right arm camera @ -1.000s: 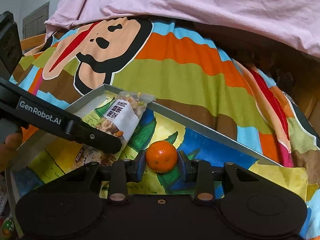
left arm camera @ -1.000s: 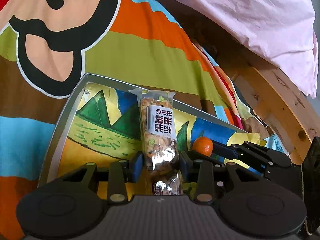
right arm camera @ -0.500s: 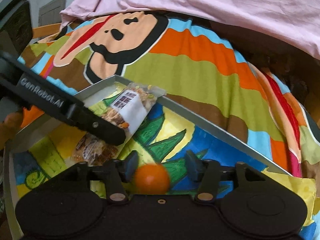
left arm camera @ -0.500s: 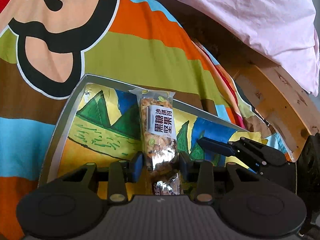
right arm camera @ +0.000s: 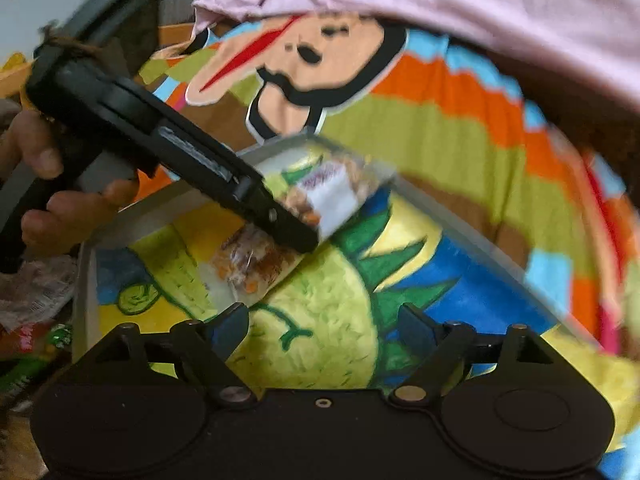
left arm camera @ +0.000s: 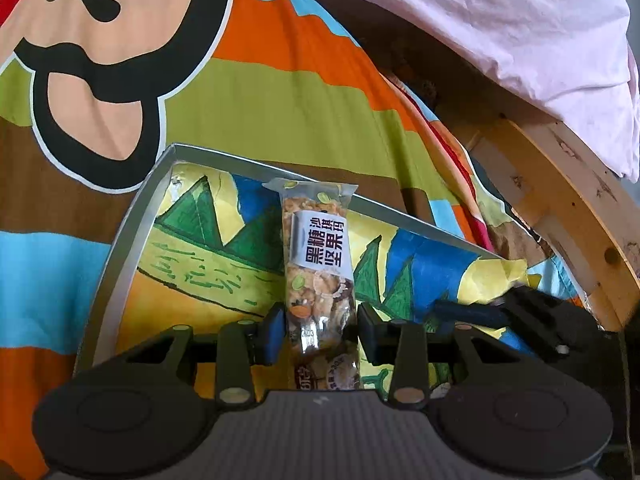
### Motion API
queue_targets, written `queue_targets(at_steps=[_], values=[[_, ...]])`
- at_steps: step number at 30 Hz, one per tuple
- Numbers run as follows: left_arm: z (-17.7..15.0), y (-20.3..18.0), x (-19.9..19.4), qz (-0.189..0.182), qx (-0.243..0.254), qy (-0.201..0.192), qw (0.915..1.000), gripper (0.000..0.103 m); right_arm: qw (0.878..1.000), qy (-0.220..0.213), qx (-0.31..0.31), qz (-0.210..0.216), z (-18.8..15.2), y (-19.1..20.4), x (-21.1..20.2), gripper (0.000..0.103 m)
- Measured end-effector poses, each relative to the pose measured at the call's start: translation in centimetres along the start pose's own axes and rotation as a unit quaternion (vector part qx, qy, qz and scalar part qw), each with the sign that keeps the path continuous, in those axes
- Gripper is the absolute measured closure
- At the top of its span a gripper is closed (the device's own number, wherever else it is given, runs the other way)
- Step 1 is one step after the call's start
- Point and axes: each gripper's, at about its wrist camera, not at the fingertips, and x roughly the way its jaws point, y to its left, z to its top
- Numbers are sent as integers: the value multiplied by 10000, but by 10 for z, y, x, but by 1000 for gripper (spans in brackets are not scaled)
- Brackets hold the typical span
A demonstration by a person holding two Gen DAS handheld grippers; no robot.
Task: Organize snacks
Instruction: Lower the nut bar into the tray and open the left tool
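A clear-wrapped nut bar with a white label lies in a grey-rimmed tray lined with a bright drawing. My left gripper straddles the bar's near end, its blue pads close to the wrapper on both sides. The bar and the tray rim also show in the blurred right wrist view, where the left gripper's fingers reach over the bar. My right gripper is open wide and empty above the tray. No orange shows in either view.
The tray rests on a striped cartoon bedspread. A pink sheet lies behind and a wooden bed frame runs at the right. Loose snack wrappers lie left of the tray.
My right gripper opened, let go of the orange, and pulled back and up; the orange is out of sight now. The left gripper stayed at the nut bar.
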Motion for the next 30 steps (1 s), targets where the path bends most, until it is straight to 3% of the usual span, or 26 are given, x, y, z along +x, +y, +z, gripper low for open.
queue_targets(at_steps=[3, 7, 18, 30], values=[[-2, 0, -3, -59, 33, 22, 10000, 62, 9955, -587, -443, -591, 6, 20, -28, 19], [-9, -3, -14, -100, 121, 29, 9999, 62, 9893, -1021, -475, -931, 17, 28, -54, 16], [-34, -20, -60, -165, 504, 56, 9986, 62, 9881, -1089, -134, -1080, 22, 37, -87, 14], [-90, -34, -101, 94, 1060, 113, 9943, 28, 9902, -927, 600, -852, -11, 79, -115, 10]])
